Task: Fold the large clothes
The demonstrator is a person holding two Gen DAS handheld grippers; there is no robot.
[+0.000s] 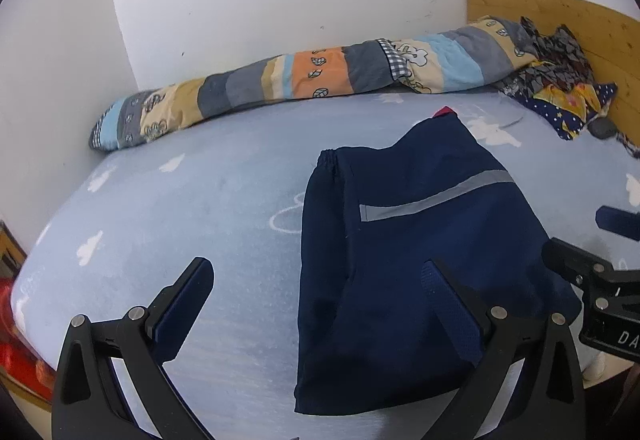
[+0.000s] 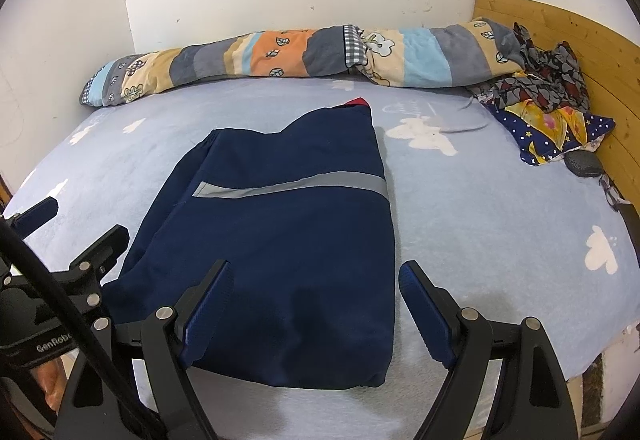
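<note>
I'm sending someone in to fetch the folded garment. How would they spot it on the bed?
Find the bed with the pale blue cloud-print sheet. Near its front edge lies the folded navy garment, apart from the rolled striped quilt along the wall. Only it has a grey reflective stripe across it.

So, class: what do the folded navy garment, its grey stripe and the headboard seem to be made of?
Navy garment: smooth woven cloth, probably synthetic; matte with a faint sheen, soft creases.
Grey stripe: likely reflective tape; flat, paler, sharp-edged.
Headboard: light wood, probably pine; visible grain, knots, plank lines.
</note>
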